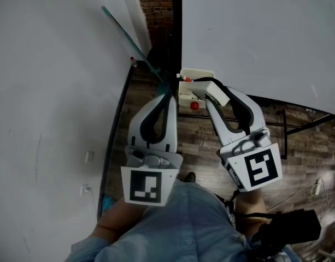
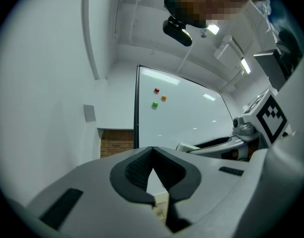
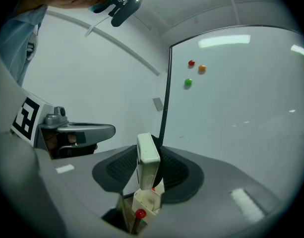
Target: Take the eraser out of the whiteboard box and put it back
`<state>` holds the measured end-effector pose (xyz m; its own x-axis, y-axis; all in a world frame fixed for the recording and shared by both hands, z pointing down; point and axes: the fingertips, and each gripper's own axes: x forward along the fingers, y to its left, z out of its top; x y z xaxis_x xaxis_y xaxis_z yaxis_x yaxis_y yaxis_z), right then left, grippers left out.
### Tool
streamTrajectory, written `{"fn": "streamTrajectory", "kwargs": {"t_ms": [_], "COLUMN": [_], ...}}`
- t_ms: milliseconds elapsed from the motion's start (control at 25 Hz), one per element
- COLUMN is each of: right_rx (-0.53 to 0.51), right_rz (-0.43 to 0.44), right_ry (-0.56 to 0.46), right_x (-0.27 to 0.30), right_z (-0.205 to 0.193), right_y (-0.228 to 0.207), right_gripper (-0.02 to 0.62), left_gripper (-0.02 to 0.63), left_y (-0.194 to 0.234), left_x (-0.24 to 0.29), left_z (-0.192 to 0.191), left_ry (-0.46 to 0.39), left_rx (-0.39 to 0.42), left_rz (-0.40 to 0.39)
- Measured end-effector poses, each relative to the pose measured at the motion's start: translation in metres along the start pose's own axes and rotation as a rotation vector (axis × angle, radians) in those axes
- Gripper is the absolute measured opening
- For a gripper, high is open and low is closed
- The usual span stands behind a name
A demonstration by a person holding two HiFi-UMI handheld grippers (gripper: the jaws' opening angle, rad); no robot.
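We look down past a person's chest at two hand-held grippers aimed at the edge of a whiteboard (image 1: 254, 37), with a wooden floor (image 1: 205, 146) far below.

The right gripper (image 1: 212, 94) has its jaws partly apart and pressed on both flat sides of a white eraser (image 1: 217, 90). Its own view shows the eraser (image 3: 148, 155) standing upright between the dark pads. The top end pokes out past the jaw tips.

The eraser is out of the small white box (image 1: 184, 91) fixed by the board's edge and hangs close over the box's open top. In the right gripper view the box (image 3: 148, 202) sits directly below the eraser, with a red-tipped stick (image 3: 140, 213) at its front (we cannot tell what that stick is).

The left gripper (image 1: 168, 94) has its jaws closed tip to tip on nothing, as its own view (image 2: 152, 155) confirms. It sits just left of the box.

We judge the first half done: the eraser is lifted free. What remains is lowering it back into the box and letting go.
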<state>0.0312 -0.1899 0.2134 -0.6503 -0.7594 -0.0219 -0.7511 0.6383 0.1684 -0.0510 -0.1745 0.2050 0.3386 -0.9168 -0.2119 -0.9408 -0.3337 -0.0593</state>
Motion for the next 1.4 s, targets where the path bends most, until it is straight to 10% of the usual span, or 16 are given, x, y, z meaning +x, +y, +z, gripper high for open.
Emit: {"fn": "streamTrajectory", "kwargs": {"t_ms": [1400], "right_rx": [0.109], "right_rz": [0.028], "right_ry": [0.267], "right_x": [0.080], "right_z": [-0.125], "right_y": [-0.008], "right_gripper": [0.140], "left_gripper": [0.005], "left_y": [0.050], "left_x": [0.058], "left_z": [-0.083], "left_ry": [0.171], "left_rx": [-0.072], "left_rz": [-0.047]}}
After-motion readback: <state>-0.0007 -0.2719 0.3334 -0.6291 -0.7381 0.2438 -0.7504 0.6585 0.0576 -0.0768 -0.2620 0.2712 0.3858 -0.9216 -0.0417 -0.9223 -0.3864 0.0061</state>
